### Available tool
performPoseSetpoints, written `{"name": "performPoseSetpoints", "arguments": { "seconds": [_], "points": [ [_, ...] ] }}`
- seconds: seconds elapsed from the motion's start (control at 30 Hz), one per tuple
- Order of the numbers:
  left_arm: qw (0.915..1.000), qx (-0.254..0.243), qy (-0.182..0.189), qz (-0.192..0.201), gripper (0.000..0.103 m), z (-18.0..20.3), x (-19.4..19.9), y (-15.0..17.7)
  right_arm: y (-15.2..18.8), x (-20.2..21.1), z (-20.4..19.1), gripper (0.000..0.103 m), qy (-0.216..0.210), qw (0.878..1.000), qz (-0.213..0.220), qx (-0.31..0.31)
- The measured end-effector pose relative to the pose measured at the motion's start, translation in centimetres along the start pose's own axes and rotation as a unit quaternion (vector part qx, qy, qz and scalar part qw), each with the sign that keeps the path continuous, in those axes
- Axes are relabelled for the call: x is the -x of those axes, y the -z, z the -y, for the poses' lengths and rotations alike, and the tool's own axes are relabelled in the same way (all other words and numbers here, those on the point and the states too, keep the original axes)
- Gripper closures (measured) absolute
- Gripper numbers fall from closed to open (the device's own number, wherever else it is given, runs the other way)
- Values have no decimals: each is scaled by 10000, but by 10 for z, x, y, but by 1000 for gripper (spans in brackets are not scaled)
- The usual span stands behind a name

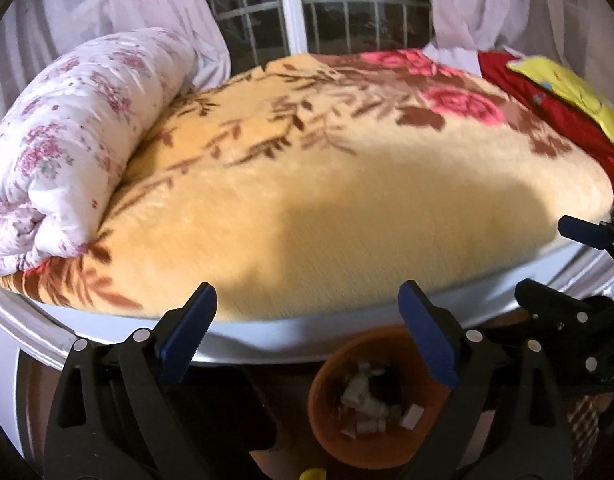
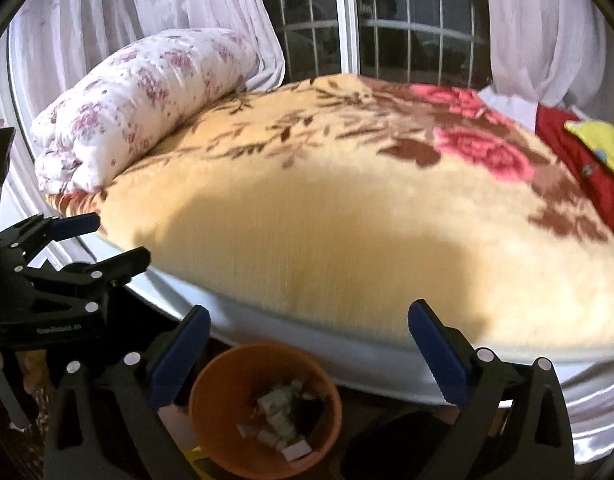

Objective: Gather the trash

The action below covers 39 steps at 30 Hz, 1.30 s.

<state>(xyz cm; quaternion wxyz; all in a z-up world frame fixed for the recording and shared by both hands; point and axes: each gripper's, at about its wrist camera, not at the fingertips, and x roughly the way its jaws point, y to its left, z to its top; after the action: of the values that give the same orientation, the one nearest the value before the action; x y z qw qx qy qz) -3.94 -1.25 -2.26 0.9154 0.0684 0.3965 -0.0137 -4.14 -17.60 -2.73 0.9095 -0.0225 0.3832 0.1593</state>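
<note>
Holding both hand-held grippers wide and empty, left (image 1: 307, 320) and right (image 2: 309, 334), you hover above the bin (image 2: 227, 452) of paper scraps (image 2: 279, 416) beside the bed (image 2: 347, 220); scan the blanket for leftover trash before reaching anywhere.

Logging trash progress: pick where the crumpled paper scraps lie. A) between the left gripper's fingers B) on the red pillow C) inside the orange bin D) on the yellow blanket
C: the pale scraps lie inside the orange bin below the bed edge; both grippers hold nothing.
</note>
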Motion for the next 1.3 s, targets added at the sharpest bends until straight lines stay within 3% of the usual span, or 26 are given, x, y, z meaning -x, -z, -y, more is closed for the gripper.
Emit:
{"name": "performPoseSetpoints", "arguments": {
  "seconds": [0.3,0.5,0.77,0.93,1.13,1.3],
  "points": [
    [9991,220,-294,230,13,-17,-4,-23,-40,-7,12,5,180,9993,331,-25],
    [9972,254,-494,496,13,-25,-10,-39,-68,-8,30,5,507,9950,852,-76],
    [9942,571,-451,787,13,-44,-19,-66,-106,-10,56,5,1016,9812,1631,-193],
    [9881,777,-776,1082,12,-60,-20,-85,-129,-19,74,5,1526,9670,2039,-85],
    [9829,1006,-873,1273,11,-83,-34,-110,-154,-44,90,5,1958,9575,2105,224],
    [9813,1141,-786,1333,11,-95,-52,-128,-169,-61,106,5,1885,9595,2091,68]
  ]
}}
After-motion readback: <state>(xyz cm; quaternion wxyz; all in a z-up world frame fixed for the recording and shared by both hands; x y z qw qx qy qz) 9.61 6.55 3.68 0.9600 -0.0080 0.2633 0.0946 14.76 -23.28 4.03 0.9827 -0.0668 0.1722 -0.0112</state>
